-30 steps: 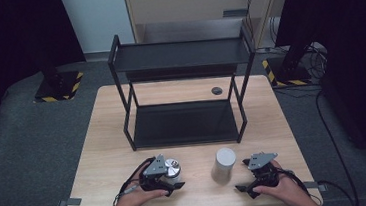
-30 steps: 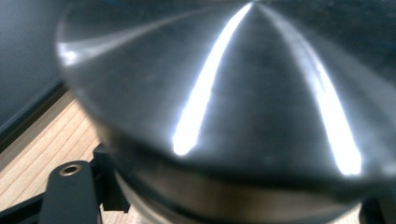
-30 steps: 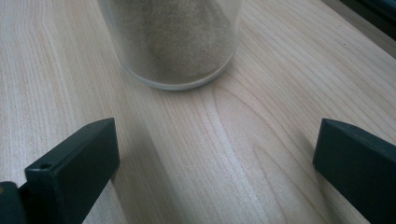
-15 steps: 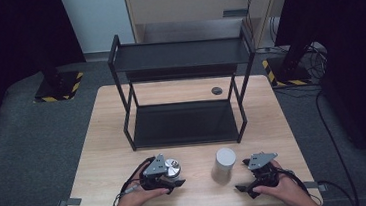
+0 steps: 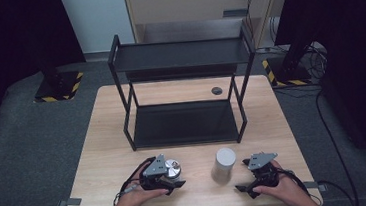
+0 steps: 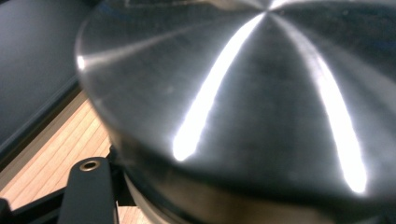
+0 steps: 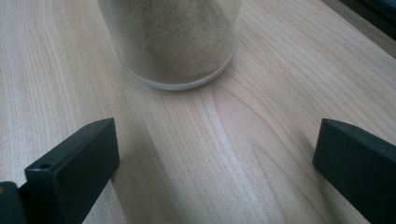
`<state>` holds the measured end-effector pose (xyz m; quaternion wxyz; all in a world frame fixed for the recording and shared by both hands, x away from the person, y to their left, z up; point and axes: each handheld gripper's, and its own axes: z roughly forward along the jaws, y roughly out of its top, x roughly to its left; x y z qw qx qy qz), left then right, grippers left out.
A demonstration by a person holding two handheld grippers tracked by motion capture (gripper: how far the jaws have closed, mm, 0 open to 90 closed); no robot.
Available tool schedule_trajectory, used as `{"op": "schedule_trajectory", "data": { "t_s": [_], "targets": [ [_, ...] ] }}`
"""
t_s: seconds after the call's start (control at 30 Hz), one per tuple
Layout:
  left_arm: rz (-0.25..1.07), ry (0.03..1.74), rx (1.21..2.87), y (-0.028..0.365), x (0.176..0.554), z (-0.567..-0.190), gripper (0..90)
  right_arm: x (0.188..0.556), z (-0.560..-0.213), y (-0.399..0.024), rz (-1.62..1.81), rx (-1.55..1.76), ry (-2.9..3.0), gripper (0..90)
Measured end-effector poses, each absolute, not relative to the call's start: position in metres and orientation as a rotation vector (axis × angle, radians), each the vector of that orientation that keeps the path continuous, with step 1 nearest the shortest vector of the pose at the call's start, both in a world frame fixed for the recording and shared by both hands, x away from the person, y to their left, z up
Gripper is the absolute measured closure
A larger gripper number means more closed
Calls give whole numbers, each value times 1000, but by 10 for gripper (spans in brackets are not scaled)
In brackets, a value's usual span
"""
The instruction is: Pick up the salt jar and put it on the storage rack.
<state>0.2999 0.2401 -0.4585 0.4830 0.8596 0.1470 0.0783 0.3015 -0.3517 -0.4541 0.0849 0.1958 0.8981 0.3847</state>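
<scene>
A round steel lid [image 5: 171,169] [image 6: 243,93] on a low container sits near the table's front edge, left of centre. My left gripper [image 5: 173,177] is shut on it; one black finger [image 6: 88,191] presses its left side and the other is hidden. A white cylindrical jar [image 5: 225,163] with sandy powder inside [image 7: 177,42] stands upright to the right. Just right of the jar, my right gripper [image 5: 243,188] [image 7: 217,144] rests on the wood. It stands open and points at the jar, a short way off, with nothing between its fingers.
A black two-tier metal rack [image 5: 179,58] stands at the middle of the wooden table [image 5: 107,119], behind both objects. A small dark round disc [image 5: 216,90] lies by the rack's right rear leg. Cables trail from both grippers.
</scene>
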Motion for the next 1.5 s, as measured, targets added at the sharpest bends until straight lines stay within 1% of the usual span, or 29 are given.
{"op": "schedule_trajectory", "data": {
  "t_s": [0.53, 0.93, 1.27, 1.5],
  "targets": [
    [131, 309, 2146, 239, 303, -440, 299, 301, -454, -352, 1147, 584, 2678, 13],
    [104, 307, 2144, 240, 304, -424, 299, 302, -454, -352, 1151, 585, 2680, 17],
    [112, 301, 2150, 243, 306, -394, 299, 302, -454, -352, 1149, 588, 2681, 17],
    [95, 293, 2156, 244, 318, -374, 299, 302, -454, -352, 1149, 588, 2680, 17]
  ]
}}
